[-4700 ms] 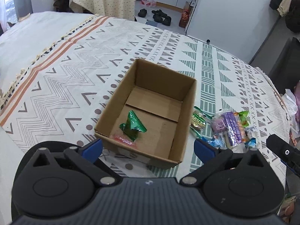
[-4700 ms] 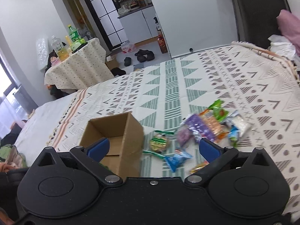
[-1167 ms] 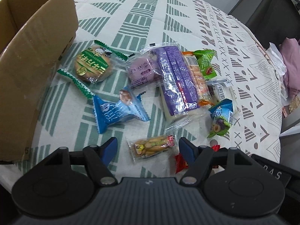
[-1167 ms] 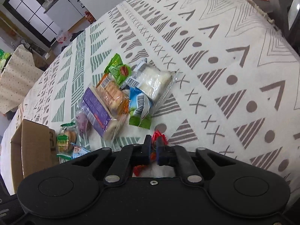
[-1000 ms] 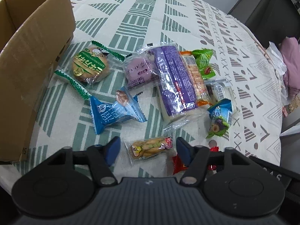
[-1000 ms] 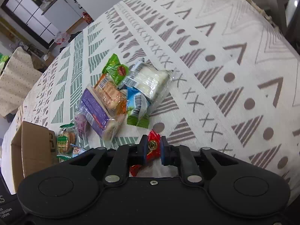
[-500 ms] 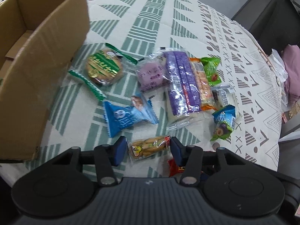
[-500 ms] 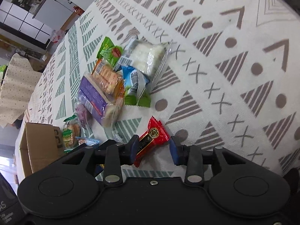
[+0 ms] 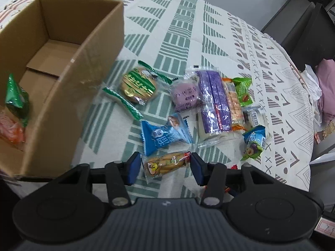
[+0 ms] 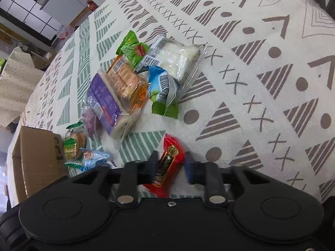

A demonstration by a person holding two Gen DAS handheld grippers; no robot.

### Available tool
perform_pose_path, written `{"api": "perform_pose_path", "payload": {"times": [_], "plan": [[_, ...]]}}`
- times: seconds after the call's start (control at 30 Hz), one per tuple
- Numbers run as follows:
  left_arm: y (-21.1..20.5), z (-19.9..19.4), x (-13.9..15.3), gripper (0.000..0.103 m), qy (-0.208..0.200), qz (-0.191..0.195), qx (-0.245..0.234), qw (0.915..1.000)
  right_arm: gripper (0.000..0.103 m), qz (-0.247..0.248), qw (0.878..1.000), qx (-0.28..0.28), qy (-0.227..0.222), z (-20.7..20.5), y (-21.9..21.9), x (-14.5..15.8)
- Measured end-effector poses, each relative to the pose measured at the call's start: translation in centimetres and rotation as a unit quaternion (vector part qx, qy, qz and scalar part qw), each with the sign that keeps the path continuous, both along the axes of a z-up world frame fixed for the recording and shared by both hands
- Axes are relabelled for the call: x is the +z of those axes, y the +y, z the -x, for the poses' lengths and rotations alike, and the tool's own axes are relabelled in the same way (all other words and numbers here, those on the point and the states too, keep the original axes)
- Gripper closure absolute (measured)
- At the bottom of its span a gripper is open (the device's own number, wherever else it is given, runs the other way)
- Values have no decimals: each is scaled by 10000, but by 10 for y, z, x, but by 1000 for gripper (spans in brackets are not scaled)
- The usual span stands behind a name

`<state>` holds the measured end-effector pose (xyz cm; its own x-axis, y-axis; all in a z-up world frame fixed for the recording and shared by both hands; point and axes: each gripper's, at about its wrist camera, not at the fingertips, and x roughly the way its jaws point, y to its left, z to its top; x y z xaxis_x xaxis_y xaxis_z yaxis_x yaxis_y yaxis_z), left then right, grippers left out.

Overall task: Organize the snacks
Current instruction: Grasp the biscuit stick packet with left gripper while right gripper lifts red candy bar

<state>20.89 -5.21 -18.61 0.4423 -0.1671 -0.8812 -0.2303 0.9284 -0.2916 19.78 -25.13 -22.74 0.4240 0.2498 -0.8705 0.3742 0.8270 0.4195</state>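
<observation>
Left claw (image 9: pixel 164 165) nearer cardboard box (image 9: pixel 62 67)

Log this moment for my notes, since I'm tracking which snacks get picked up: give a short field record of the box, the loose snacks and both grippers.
box: cardboard box, open, holds a green packet and an orange packet
loose snacks: on the patterned cloth, beside the box
left gripper: closed on the biscuit-stick packet
right gripper: jaws just closing around the red packet, a gap remains on one side
</observation>
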Motion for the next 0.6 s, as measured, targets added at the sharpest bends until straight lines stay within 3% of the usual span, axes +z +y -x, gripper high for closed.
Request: {"api": "perform_pose_path", "payload": {"times": [0.6], "plan": [[15,27,47,52,-523,-188,150,9983,81,-112,9956,298,-880,21,8,43]]}}
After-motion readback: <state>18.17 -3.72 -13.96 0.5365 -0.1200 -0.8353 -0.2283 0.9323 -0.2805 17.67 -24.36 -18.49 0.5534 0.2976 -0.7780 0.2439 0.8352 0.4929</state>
